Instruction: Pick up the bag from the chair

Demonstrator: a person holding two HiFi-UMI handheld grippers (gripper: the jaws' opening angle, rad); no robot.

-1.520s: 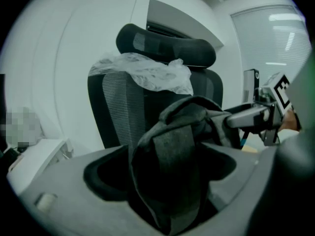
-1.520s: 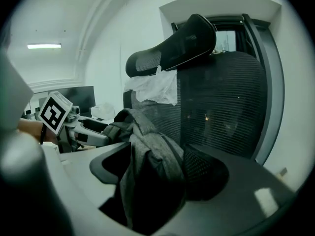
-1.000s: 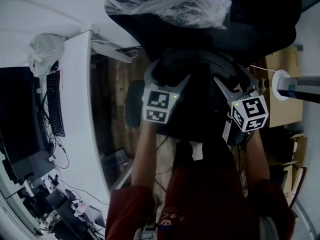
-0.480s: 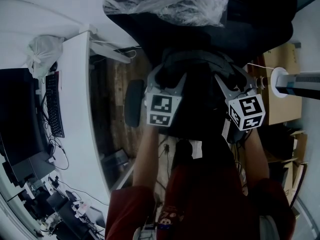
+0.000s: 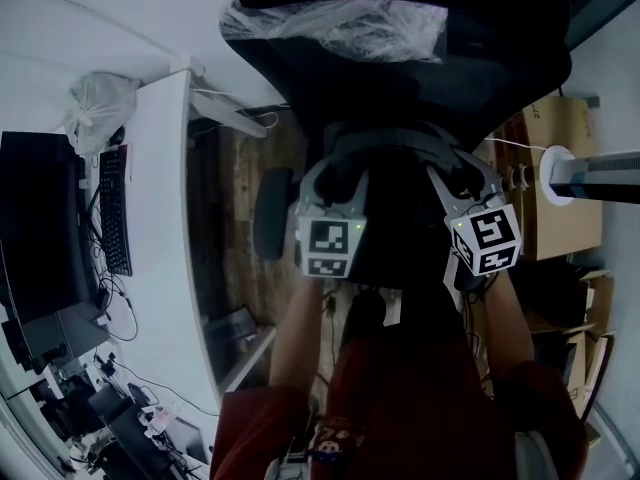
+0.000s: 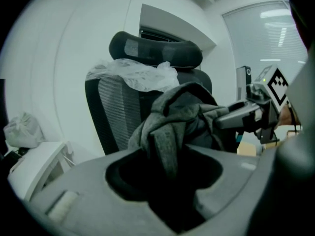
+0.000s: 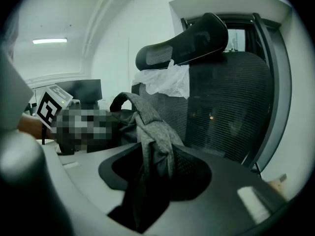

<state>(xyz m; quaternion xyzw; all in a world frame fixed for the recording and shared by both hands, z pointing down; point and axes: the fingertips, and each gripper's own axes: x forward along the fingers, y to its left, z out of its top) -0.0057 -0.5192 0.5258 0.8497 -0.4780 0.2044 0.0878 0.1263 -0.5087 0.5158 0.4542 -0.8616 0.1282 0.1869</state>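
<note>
Head view, chair [image 5: 480,58]: a black mesh office chair, by far the biggest thing here. Its tall back fills the top of the picture, and the person stands right at the front edge of the seat.
Desk [image 5: 160,218]: a white desk along the chair's left side, well apart from the work.
Plastic wrap [image 5: 335,28]: a clear, crumpled sheet draped over the top edge of the chair's back, just under the headrest. Neither tool touches it.
Bag [image 5: 390,140]: a dark grey, soft cloth bag, limp and folded in on itself. It is over the seat in front of the back, with a gripper at each side. The seat is lost in shadow, so I cannot tell whether the bag has left it.
Left gripper [image 5: 338,173]: its jaws have just been closing. In its own view they are pinched on a grey strap [image 6: 165,146] that runs down between them.
Right gripper [image 5: 462,173]: its jaws have just been closing too. They are clamped on a bunched fold of the same grey cloth at the bag's other side.
What changed: a second ago both pairs of jaws stood wide round the bag; now each has cloth in it, and both hands have drawn a little toward the person.
What it means: I'd say the grasp is made and the lift is only starting. Being so slack, the bag will likely sag between the two holds as it rises.
</note>
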